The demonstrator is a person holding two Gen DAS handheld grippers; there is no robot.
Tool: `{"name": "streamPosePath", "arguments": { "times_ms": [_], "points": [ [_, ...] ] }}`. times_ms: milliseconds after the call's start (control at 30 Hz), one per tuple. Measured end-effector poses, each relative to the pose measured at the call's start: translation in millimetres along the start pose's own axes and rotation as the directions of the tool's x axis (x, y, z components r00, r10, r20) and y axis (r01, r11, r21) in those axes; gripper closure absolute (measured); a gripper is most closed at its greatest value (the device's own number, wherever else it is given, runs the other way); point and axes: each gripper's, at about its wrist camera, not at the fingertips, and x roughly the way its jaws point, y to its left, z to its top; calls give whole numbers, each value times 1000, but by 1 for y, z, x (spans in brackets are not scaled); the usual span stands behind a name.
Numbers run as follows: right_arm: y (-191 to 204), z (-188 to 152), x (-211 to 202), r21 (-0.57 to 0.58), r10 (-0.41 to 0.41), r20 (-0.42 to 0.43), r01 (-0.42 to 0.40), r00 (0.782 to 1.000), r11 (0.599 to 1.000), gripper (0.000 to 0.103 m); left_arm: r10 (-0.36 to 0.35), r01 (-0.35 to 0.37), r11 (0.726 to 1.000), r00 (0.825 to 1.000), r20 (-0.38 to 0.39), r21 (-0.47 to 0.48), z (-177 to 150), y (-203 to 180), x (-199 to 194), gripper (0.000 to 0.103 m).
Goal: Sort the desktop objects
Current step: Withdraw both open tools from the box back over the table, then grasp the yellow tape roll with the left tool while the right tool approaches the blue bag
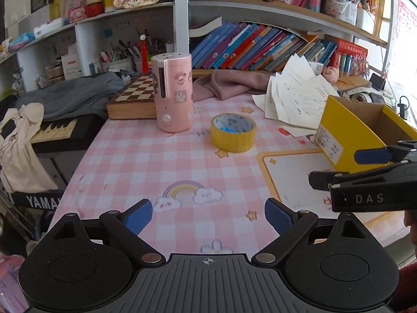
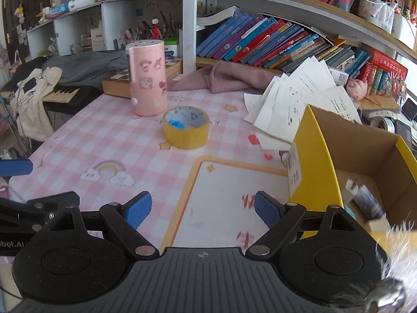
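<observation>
Crowded bookshelves back a bench (image 1: 135, 161) under pink checked cloth. Both the left hand-held gripper (image 1: 208, 217) and the right hand-held gripper (image 2: 202, 208) hang wide and empty. A yellow tape roll (image 2: 186, 127) lies mid-bench, beside the pink cylinder (image 2: 148, 78). The yellow cardboard box (image 2: 316, 156) at right probably serves for collecting.
</observation>
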Motion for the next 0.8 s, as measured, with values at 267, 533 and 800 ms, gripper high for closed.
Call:
{"name": "streamPosePath", "arguments": {
  "times_ms": [267,533,800],
  "points": [
    [-17,26,33,-5,3,-22,-3,1000,1000,17,-6,6,1000,1000,-27,-3,19,-4,31,8],
    [-26,48,62,3,31,-38,-31,999,1000,17,8,-8,1000,999,-43,-6,29,-6,51,8],
    [-39,67,77,36,15,-17,-14,1000,999,17,4,-3,1000,1000,-26,28,47,-11,85,8]
  ]
}}
